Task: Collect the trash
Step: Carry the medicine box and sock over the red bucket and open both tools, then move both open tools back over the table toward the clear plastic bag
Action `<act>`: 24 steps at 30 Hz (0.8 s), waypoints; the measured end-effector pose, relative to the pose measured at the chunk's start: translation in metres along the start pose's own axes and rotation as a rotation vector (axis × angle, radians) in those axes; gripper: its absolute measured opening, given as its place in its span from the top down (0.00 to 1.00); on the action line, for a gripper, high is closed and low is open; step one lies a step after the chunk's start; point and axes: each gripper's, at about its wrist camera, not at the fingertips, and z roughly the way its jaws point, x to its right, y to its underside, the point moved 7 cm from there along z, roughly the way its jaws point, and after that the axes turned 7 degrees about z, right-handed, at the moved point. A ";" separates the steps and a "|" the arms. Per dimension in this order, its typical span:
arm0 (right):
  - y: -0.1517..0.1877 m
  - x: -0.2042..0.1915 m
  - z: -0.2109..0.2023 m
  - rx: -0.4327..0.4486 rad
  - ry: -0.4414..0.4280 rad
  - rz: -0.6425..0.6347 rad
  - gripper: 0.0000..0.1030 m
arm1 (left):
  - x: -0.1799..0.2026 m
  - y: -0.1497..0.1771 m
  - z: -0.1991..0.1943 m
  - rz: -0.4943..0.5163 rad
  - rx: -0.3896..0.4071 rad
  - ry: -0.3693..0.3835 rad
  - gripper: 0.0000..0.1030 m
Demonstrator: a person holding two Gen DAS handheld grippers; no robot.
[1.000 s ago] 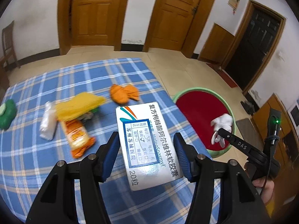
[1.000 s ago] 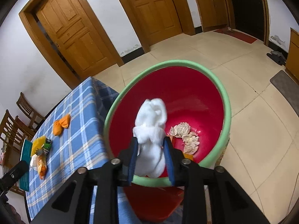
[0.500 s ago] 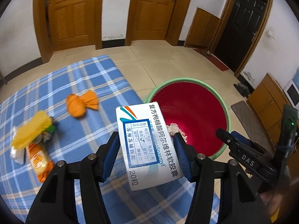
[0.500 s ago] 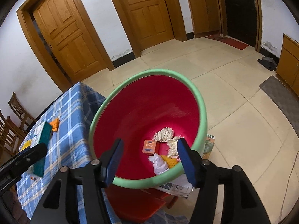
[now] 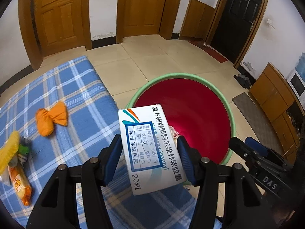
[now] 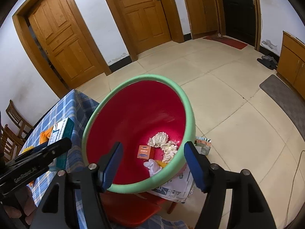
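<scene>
Clamping the white medicine box [image 5: 150,148] between my left gripper's [image 5: 149,158] blue pads, I hold it tilted over the edge of the blue plaid tablecloth [image 5: 80,103], its far end reaching above the green rim of the red basin [image 5: 198,114]. My right gripper [image 6: 153,164] hangs over that basin with nothing between its fingers; its jaws have just been opening and stand well apart. Down in the basin lie a white wad [image 6: 152,167], crumpled cream paper [image 6: 162,141] and a small orange carton [image 6: 144,152]. Back on the table sit an orange bundle [image 5: 50,121], a yellow packet [image 5: 8,150] and an orange snack bag [image 5: 20,186], all well apart from the basin, which rests on a red stool [image 6: 133,208] with newspaper [image 6: 175,187] under it
</scene>
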 end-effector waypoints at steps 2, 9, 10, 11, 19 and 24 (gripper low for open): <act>0.000 0.002 0.000 -0.002 0.001 0.006 0.32 | 0.003 -0.003 0.004 0.011 -0.001 0.002 0.42; -0.002 0.007 0.001 -0.002 0.003 0.018 0.31 | 0.014 -0.012 0.011 0.038 0.004 0.017 0.42; -0.002 0.007 0.000 -0.002 0.002 0.019 0.31 | 0.016 -0.013 0.012 0.040 0.004 0.020 0.42; -0.002 0.008 0.000 -0.002 0.002 0.020 0.31 | 0.017 -0.014 0.011 0.041 0.005 0.021 0.40; -0.002 0.008 0.000 -0.004 -0.004 0.024 0.31 | 0.013 -0.017 0.007 0.017 0.009 0.000 0.34; -0.002 0.004 -0.004 -0.002 -0.013 0.022 0.31 | 0.007 -0.014 -0.003 -0.009 0.017 -0.009 0.34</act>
